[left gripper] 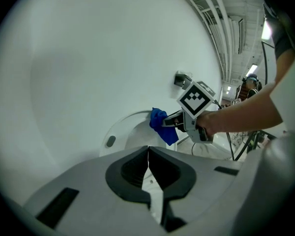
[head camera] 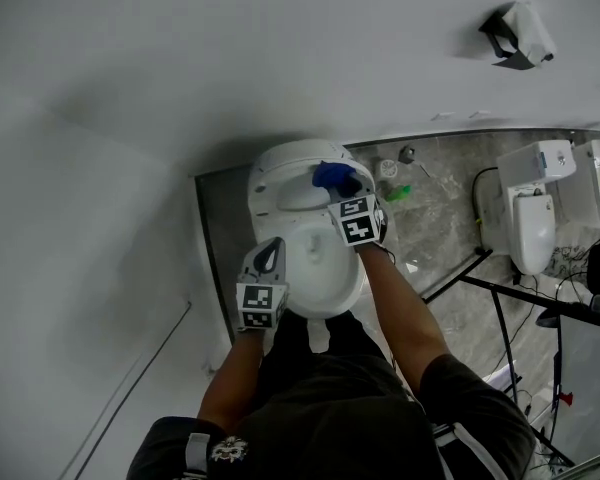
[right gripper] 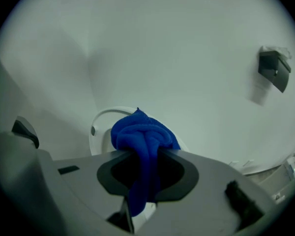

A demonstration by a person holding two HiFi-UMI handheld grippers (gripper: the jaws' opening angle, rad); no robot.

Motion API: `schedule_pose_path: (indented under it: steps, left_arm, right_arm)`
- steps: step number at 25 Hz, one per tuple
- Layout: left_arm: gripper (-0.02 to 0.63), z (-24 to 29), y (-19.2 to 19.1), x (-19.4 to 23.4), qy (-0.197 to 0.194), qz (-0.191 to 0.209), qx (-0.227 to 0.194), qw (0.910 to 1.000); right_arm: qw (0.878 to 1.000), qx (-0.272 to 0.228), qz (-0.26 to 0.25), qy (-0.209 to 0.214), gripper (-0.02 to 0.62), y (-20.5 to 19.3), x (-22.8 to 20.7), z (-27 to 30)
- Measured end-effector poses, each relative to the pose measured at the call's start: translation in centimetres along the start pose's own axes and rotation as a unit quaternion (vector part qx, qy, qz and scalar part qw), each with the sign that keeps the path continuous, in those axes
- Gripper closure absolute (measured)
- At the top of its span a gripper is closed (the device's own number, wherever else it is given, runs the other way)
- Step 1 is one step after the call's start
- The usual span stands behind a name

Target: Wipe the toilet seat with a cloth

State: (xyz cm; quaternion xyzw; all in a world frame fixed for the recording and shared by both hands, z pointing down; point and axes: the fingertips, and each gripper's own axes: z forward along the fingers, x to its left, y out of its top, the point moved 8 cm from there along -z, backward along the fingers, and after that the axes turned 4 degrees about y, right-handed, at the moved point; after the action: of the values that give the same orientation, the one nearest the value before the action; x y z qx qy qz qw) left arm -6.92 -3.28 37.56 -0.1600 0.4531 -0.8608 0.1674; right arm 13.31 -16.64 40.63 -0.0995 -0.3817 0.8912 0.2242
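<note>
Low in the head view, past the person's dark shirt, a white toilet seat stands on a grey stone floor against a white wall. A second toilet is farther right. Over the seat's lower left edge the left gripper is clenched on nothing. At the seat's back, the right gripper grasps the blue cloth, which bunches out beyond its tips.

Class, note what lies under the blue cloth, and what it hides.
Under the blue cloth, clamped in the right gripper, lies the rear of the white toilet. The patch directly beneath is covered; contact cannot be told.
</note>
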Motion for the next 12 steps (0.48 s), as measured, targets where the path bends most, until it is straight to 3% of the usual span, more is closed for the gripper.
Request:
schedule_pose_path:
  steps: [12]
  left_arm:
    - [0.595,1.8,-1.3,-0.4,-0.001,0.013,0.029,0.9995]
  right_arm:
    - [0.997,0.063,0.046,-0.022,0.512,-7.5,-3.1,1.8]
